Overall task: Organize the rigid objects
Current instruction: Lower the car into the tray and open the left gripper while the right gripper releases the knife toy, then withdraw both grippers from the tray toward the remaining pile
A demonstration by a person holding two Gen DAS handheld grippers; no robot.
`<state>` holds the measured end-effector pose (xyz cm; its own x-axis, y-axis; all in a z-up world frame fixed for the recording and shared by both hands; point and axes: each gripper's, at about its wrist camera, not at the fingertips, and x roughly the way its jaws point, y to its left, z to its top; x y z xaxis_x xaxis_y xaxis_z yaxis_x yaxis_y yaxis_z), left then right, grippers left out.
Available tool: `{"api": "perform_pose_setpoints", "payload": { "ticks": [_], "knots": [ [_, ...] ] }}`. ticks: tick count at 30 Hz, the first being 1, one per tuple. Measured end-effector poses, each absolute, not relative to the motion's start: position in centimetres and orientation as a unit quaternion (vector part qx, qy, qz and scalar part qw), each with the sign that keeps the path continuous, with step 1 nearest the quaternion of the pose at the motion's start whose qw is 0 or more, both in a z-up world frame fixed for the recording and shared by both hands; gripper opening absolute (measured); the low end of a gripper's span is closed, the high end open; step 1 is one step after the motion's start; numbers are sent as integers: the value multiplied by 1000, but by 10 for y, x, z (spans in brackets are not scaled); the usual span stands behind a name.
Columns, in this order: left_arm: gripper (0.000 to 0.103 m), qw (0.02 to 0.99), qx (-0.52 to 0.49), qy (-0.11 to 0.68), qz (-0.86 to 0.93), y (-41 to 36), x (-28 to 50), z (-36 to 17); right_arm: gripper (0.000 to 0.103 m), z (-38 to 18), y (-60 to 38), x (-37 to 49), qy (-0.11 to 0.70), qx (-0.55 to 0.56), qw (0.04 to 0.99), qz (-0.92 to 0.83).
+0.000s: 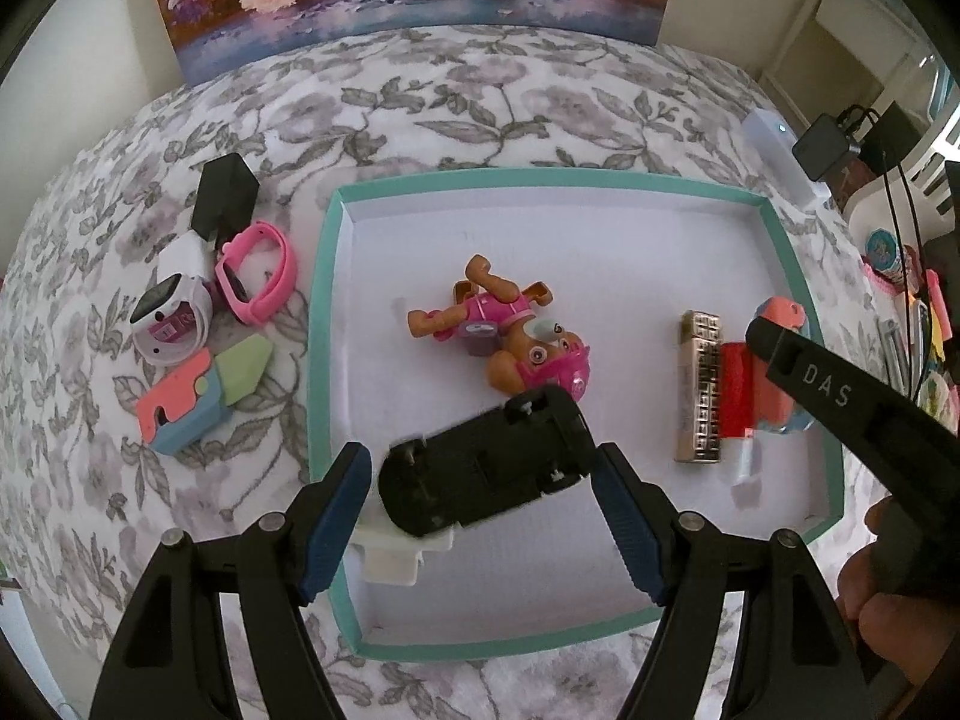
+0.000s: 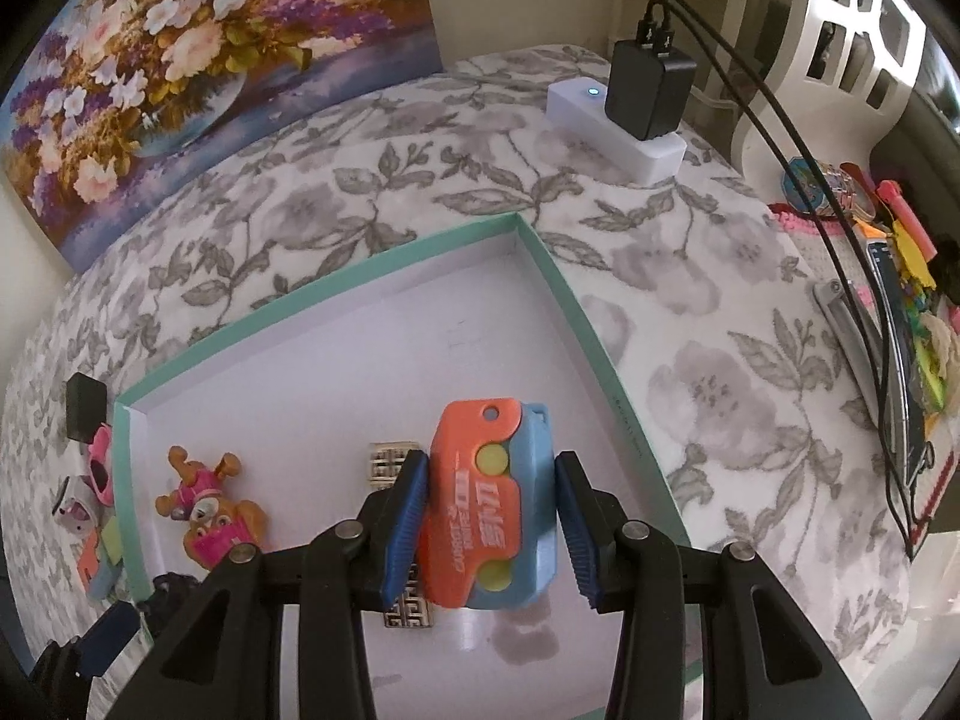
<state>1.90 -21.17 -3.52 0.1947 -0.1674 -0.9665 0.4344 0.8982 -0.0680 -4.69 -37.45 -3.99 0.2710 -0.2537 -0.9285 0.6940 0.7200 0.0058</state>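
Observation:
A teal-rimmed white tray (image 1: 327, 276) lies on the floral cloth; it also shows in the right wrist view (image 2: 558, 276). In it lie a toy pup (image 1: 510, 330), a silver patterned bar (image 1: 699, 387) and a white block (image 1: 396, 558). My left gripper (image 1: 480, 516) holds an upside-down black toy car (image 1: 486, 468) between its blue pads, low over the tray. My right gripper (image 2: 489, 531) has an orange-and-blue toy (image 2: 492, 504) between its fingers, touching the left pad with a small gap at the right pad, above the bar (image 2: 393, 459). The pup (image 2: 210, 516) lies to the left.
Left of the tray lie a pink watch band (image 1: 258, 273), a white smartwatch (image 1: 171, 318), a black block (image 1: 225, 195) and an orange, blue and green toy (image 1: 198, 390). A white power strip with a black charger (image 2: 642, 96) and cables stand at the far right.

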Motion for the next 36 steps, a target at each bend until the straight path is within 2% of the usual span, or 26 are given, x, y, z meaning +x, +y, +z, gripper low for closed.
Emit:
{"api": "perform_pose_setpoints", "payload": {
  "ticks": [12, 17, 36],
  "knots": [
    [78, 779, 78, 592, -191, -195, 26, -20, 49, -16, -358, -39, 499, 187, 794, -292],
    [82, 791, 42, 589, -158, -169, 41, -15, 49, -15, -351, -35, 500, 177, 798, -285],
    [83, 796, -53, 602, -38, -77, 80, -25, 51, -23, -292, -8, 527, 129, 813, -213]
  ]
}}
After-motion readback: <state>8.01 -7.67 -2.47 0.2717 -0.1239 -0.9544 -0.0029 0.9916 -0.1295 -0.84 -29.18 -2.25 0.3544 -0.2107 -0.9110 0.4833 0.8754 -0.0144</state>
